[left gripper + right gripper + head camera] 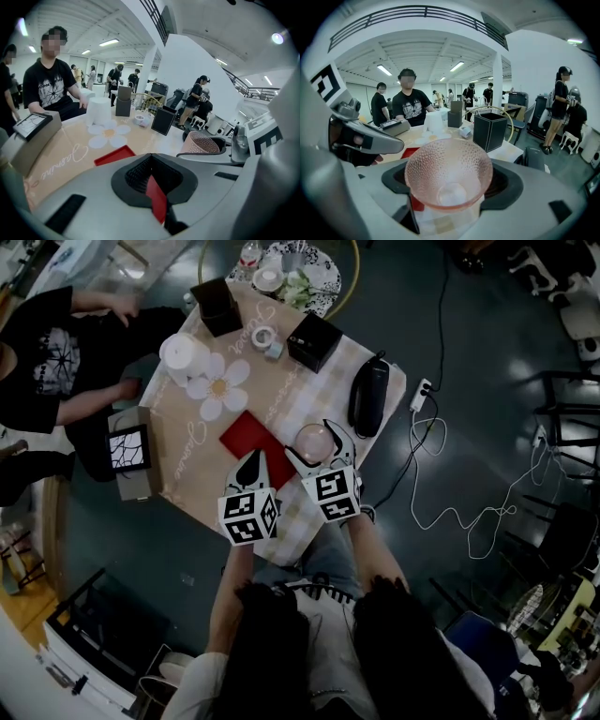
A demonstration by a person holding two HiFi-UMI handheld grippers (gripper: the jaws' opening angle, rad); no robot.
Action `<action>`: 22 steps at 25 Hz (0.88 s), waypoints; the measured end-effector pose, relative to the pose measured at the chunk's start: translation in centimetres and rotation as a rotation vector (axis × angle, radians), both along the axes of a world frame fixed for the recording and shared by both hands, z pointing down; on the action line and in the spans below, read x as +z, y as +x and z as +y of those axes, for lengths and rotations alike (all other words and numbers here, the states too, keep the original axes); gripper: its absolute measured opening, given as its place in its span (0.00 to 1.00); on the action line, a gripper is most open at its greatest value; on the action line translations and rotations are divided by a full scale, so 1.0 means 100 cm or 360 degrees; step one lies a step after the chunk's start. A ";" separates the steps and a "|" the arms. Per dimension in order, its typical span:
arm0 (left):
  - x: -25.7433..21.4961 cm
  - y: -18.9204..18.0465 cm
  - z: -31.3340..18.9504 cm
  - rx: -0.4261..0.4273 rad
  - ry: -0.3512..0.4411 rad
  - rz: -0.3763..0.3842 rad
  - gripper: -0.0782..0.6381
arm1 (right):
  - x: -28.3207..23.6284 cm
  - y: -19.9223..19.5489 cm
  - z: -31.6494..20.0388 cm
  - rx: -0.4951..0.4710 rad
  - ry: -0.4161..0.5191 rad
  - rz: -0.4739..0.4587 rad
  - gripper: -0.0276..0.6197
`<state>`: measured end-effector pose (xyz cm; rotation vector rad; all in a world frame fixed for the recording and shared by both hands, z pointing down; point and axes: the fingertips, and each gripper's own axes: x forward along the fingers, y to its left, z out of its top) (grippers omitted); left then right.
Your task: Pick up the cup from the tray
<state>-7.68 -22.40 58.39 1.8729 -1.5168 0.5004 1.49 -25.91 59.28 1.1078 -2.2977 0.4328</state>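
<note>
Location: an open hall with white ceilings, and a tabletop [178,442] under a beige cloth printed with a flower.

We find the cup [449,176], a pink dimpled glass that flares wide at the rim, set between the jaws of the right gripper [317,448]. The dark pads sit against its walls on both sides, and we judge them closed on it. It stands just right of the red tray [253,439], over checked cloth rather than over the tray. We cannot tell whether its base clears the cloth.

The left gripper [251,465] lies over the tray's near corner with its jaws together and nothing between them.

A black speaker [368,395] lies near the cup on the right. A black box [313,340] stands further back.

Recommendation: the walls taper and the glass is probably slick, so we would hold the pressure steady and keep the rim level. We would raise it straight up, clear of the speaker. The left gripper should keep aside.
</note>
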 end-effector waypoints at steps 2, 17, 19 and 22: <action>0.001 0.005 -0.003 0.0003 -0.0002 -0.0001 0.12 | 0.002 0.005 -0.003 0.0006 -0.0001 -0.0005 0.68; 0.010 0.016 -0.008 0.0026 -0.0037 -0.0043 0.12 | 0.030 0.022 -0.011 -0.0066 0.0001 0.0018 0.68; 0.010 0.016 -0.009 0.0028 -0.0033 -0.0043 0.12 | 0.030 0.021 -0.012 -0.0072 0.0022 0.0012 0.68; 0.009 0.021 -0.008 0.0070 -0.0040 0.0003 0.12 | 0.030 0.020 -0.011 -0.0090 0.0028 -0.0025 0.68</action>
